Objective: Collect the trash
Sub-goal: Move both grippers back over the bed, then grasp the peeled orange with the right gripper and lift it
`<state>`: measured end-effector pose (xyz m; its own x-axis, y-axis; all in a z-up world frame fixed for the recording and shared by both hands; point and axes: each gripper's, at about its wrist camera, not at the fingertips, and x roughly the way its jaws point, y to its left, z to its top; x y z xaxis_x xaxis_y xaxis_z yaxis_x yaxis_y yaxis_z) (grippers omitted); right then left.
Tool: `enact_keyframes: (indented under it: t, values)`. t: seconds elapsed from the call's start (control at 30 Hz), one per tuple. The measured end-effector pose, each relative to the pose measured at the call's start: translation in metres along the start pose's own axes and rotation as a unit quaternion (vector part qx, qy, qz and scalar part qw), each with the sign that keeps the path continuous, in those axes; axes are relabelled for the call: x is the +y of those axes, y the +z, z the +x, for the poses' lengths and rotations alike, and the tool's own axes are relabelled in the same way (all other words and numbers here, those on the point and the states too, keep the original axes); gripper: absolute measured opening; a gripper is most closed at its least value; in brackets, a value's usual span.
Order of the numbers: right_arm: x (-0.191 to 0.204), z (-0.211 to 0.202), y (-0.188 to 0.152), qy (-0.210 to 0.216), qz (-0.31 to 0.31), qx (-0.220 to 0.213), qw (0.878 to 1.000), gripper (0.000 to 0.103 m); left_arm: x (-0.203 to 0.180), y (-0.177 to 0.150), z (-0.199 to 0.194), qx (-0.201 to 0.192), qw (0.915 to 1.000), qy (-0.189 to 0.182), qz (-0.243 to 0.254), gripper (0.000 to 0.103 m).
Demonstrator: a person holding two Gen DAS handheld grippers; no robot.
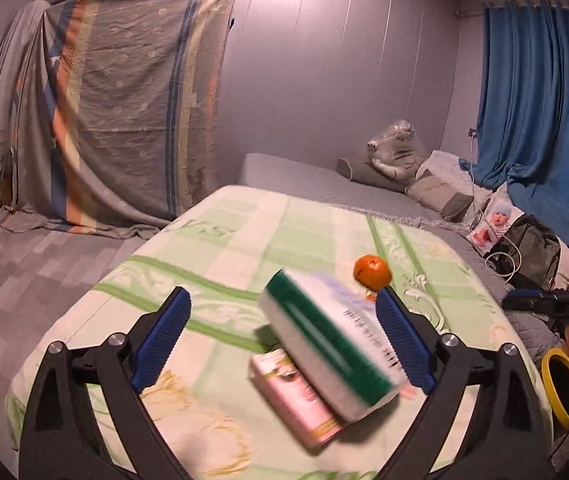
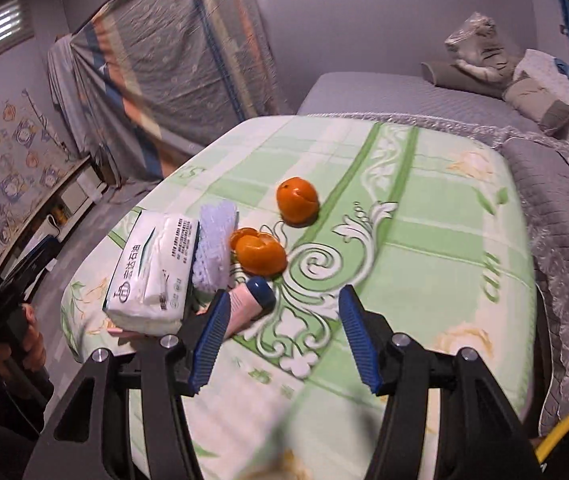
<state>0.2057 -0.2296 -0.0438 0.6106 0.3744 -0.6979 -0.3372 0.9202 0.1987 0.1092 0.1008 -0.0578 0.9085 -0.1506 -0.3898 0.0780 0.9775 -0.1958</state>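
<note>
Hovering over the bed (image 2: pixel 424 240), both grippers' fingers apart, empty: left gripper (image 1: pixel 284 340) nr tissue pack (image 1: pixel 332 344), right gripper (image 2: pixel 284 332) approaching 2 orange peels (image 2: pixel 262 254). Next: close on 1.

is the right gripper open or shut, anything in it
Open and empty. The right gripper has its blue fingers spread wide, with only the green bedspread showing between them.

On the bedsheet (image 2: pixel 424 248) a tissue pack (image 2: pixel 152 268) lies at the left, and a lace roll (image 2: pixel 214 248) is just beside it on the right. A tube (image 2: pixel 250 300) lies in front of the roll. Right of the roll are orange peels (image 2: pixel 260 254), and one more peel (image 2: pixel 297 200) lies behind them.
</note>
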Motion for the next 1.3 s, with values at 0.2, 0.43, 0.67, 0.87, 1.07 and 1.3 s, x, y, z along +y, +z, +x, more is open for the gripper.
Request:
enact_keyframes:
  t: [0.2,0.43,0.67,0.87,1.07,1.3]
  values:
    - [0.01,0.069,0.04,-0.019,-0.021,0.035,0.999,0.054,0.022,-0.014,-0.002,0.024,0.9991,-0.035,-0.007,0.095]
    - [-0.005,0.153,0.087,-0.061,-0.011,0.073,0.995,0.054,0.015,-0.02,0.004,0.04,0.9965,-0.073,-0.013,0.095]
    - [-0.002,0.207,0.102,-0.07,-0.016,0.107,0.992,0.054,0.015,-0.022,0.008,0.051,0.9965,-0.066,-0.008,0.095]
    - [0.004,0.226,0.104,-0.095,-0.029,0.112,0.989,0.054,0.005,-0.025,0.013,0.066,0.9955,-0.067,0.01,0.095]
    - [-0.003,0.238,0.103,-0.101,-0.022,0.123,0.987,0.054,-0.008,-0.026,0.012,0.075,0.9941,-0.071,0.031,0.095]
    - [-0.002,0.241,0.099,-0.095,-0.012,0.13,0.987,0.044,-0.028,-0.025,0.013,0.095,0.9919,-0.064,0.055,0.095]
